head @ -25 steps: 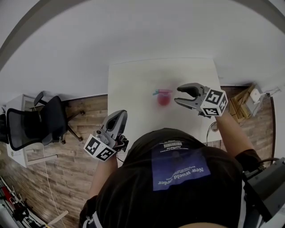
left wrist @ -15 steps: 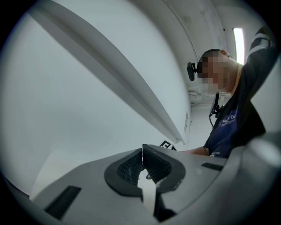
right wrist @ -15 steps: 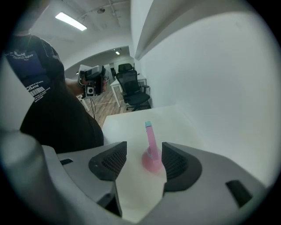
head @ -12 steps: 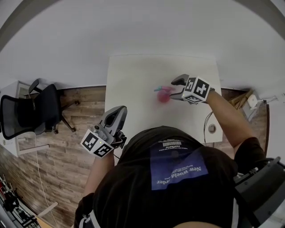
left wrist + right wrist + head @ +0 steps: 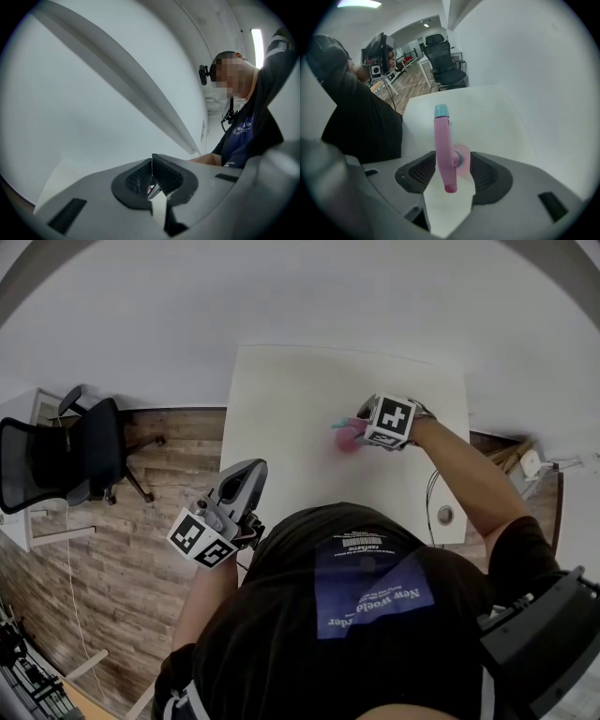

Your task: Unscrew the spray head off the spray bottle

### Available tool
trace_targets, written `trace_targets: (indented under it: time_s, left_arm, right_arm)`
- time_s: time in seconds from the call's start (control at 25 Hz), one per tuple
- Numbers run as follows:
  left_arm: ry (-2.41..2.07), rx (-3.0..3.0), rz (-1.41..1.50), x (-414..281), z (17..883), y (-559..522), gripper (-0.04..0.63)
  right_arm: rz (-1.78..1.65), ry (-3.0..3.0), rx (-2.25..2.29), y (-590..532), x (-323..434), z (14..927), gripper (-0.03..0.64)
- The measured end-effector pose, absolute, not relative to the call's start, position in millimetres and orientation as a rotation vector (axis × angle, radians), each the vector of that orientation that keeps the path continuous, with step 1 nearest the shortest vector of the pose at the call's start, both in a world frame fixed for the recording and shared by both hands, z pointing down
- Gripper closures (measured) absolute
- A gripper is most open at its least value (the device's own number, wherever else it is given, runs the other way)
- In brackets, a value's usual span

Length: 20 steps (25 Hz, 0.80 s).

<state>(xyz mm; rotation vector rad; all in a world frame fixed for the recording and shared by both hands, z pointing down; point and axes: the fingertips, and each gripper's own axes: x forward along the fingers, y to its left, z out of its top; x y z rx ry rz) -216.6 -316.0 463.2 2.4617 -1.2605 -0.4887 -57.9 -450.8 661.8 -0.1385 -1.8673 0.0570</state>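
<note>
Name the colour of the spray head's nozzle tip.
Teal nozzle tip on the pink plastic spray head; clearest in the right gripper view.

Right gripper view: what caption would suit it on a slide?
Right hand-held gripper, jaws just opened, straddles the pink spray head over a white table.

Pink spray bottle (image 5: 347, 439) stands upright on the white table (image 5: 281, 399), its teal-tipped spray head (image 5: 442, 140) attached.

Head view steeply down, right gripper view close; shared spray bottle (image 5: 348, 439)
</note>
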Motion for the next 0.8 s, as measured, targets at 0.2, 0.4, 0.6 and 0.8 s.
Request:
trace_targets:
  time_s: [0.2,0.4,0.6,0.8]
  left_arm:
    - [-1.269,2.443,-0.501,-223.0,466.0,-314.0,0.604]
    - [-1.262,2.446,-0.501,-220.1,467.1,-316.4,0.604]
    - [-1.254,2.453,-0.498,-215.2,467.0,-317.1,0.604]
    - [-1.255,2.449,-0.5,-221.6,466.4,-316.8,0.604]
  right_arm:
    - [0.052,-1.835,-0.132,-451.7,-61.3,667.4,0.412]
    - [0.02,-1.828,-0.116,-455.0,-61.2,669.1,0.466]
    - [-0.008,-1.828,-0.117,-453.9,-58.2,668.5,0.476]
    - [0.024,-1.919,-0.072,-458.7,-60.9,649.7,0.477]
